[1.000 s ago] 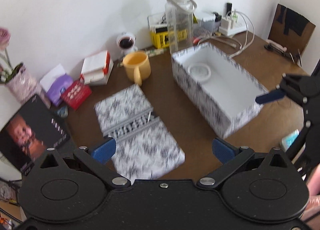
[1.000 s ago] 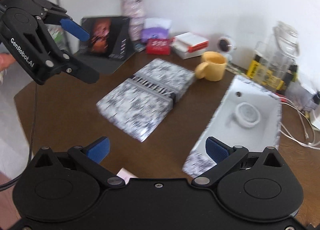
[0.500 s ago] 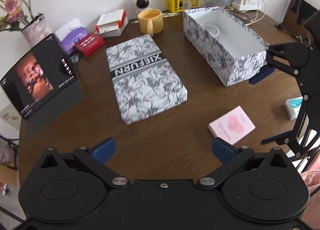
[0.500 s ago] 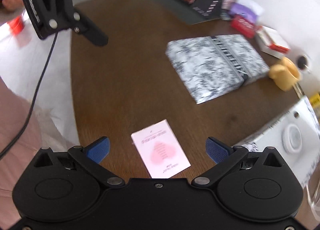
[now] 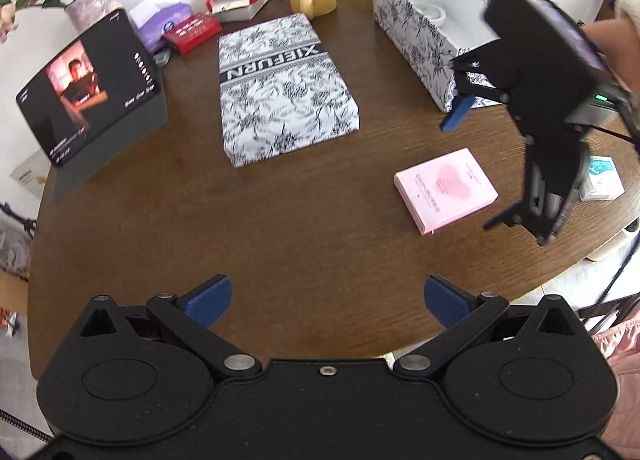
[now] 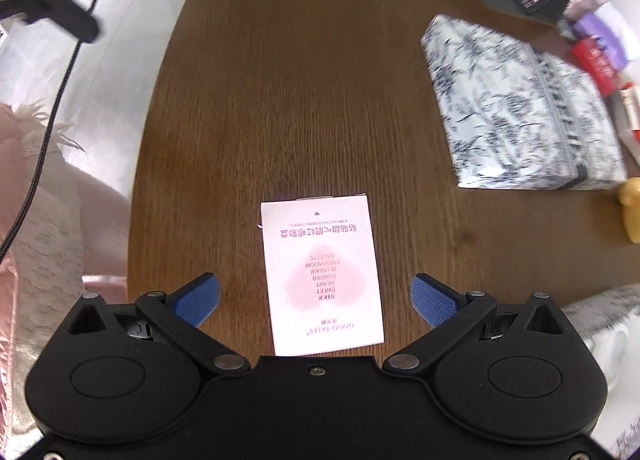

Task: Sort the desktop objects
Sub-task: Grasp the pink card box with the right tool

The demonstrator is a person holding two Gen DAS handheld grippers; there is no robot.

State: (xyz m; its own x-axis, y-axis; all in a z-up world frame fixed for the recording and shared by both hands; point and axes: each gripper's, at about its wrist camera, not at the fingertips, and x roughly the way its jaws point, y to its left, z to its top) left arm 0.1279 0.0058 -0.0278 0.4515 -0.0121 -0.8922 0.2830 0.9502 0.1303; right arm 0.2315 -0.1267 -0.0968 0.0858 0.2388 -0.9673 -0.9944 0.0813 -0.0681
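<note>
My right gripper (image 6: pixel 314 298) hangs over the pink box (image 6: pixel 322 274) with its fingers spread wide either side of it, gripping nothing. The box lies flat on the brown table (image 5: pixel 280 228), at about 5 o'clock from the patterned lid (image 5: pixel 286 88). My left gripper (image 5: pixel 326 300) is likewise wide open and empty above the table's near edge. The open patterned box (image 5: pixel 416 40) sits at 1 o'clock.
</note>
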